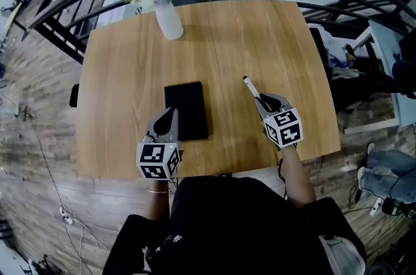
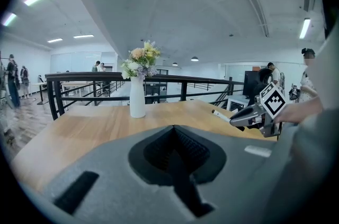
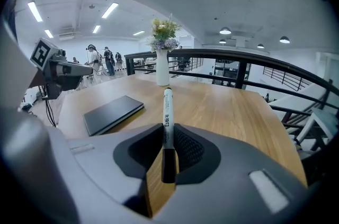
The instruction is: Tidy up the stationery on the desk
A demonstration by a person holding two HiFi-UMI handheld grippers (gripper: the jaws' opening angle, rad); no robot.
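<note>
Caught partway through the tidying. Gripped in the right gripper (image 1: pixel 262 100): a white marker pen (image 3: pixel 167 112), pinched at its dark near end between jaws part-closed upon the barrel, apparently lifted clear of the desk (image 1: pixel 260 33) and pointed toward the vase of flowers (image 1: pixel 169 20) at the far edge. Shut and empty: the left gripper (image 1: pixel 170 114), jaws pressed together with nothing between them, poised at the near left edge of the black notebook (image 1: pixel 186 110); contact with the cover not determinable. Found flat near the middle of the desk, left of the pen and apart from it: the black notebook, roughly square to the desk edges. Judged done: pick-up of the pen only. Judged left: placing of the pen, probably beside or upon the black notebook, with no holder, tray or case visible on the desk; possibly straightening of the black notebook as well. Noted no other loose stationery on the desk.
</note>
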